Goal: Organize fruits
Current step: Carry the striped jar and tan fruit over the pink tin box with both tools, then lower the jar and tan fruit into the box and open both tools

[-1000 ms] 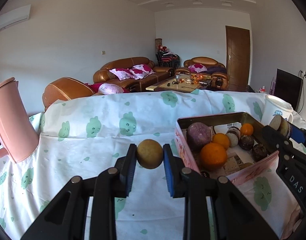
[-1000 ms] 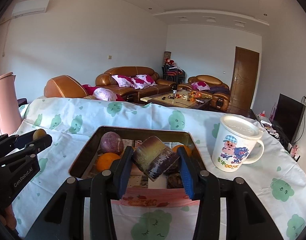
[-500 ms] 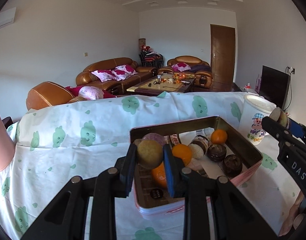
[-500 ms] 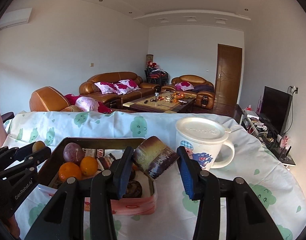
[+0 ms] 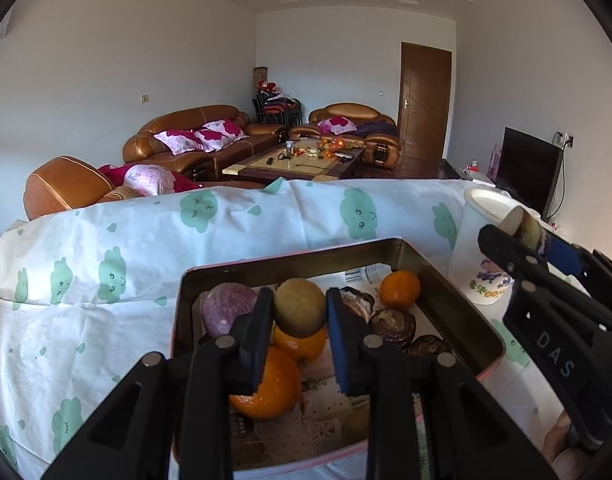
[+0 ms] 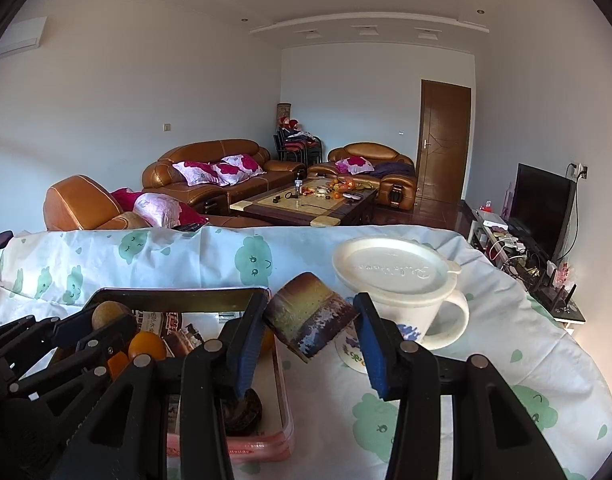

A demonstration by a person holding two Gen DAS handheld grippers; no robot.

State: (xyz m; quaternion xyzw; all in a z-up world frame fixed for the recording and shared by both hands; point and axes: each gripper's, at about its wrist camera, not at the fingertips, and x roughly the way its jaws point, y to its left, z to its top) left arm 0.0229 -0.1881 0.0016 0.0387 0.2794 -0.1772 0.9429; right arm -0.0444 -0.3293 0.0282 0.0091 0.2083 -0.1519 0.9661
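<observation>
Left wrist view: the left claw point(image 5: 299, 316), clamped on a round olive-brown fruit point(image 5: 299, 307), has been carried from over the bench to above the rectangular fruit-filled tin point(image 5: 458, 316); release seems next. The right claw point(image 6: 309, 330) grips a brown cut cylindrical chunk point(image 6: 310, 322), shifted right of the tin.

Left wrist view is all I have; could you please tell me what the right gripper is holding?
Observer: The right gripper is shut on a short cut chunk, brown-yellow with a purplish band, held tilted.
Operator: Thank you; is it over the tin?
Observer: It seems not: it shows right of the tin, past its right wall, in front of the lidded mug.
Operator: Which way does the mug's handle point?
Observer: The handle points right, away from the tin.
</observation>
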